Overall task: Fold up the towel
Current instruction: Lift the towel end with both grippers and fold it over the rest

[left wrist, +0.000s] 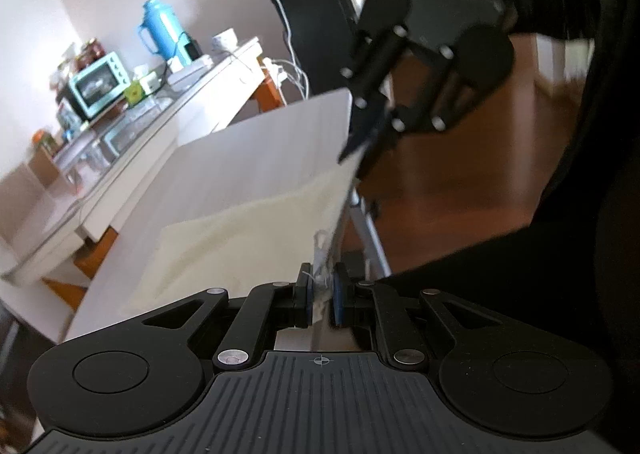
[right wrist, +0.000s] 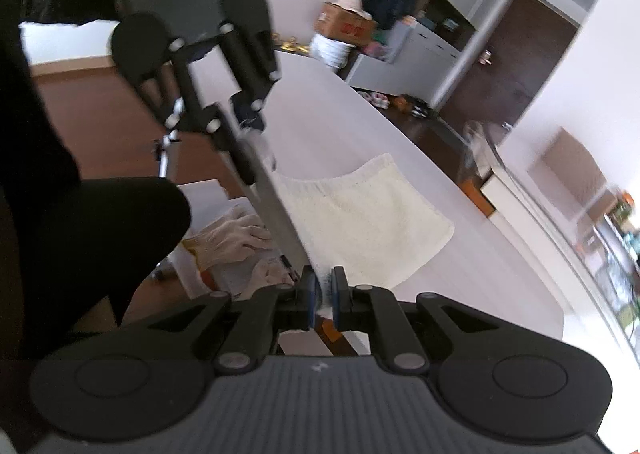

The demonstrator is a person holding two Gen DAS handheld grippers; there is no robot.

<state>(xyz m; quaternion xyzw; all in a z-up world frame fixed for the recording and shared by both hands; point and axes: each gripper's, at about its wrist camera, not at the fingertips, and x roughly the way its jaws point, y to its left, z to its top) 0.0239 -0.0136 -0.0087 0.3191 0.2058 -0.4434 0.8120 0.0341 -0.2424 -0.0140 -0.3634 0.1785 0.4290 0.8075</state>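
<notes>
Towel [right wrist: 360, 213]: lying flat on tabletop [right wrist: 460, 262], near edge being pinched for the fold.
Left claw [left wrist: 320, 294]: clamping one near corner.
Right claw [right wrist: 323, 296]: gripping the other, keeping the edge taut.

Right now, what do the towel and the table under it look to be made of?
Towel: soft cream terry cloth, going by its nubby pile, and a string loop at the corner pinched by the left gripper. Table: smooth matte white top, probably laminate or plastic, with faint straight lines; the material itself can't be told.
</notes>
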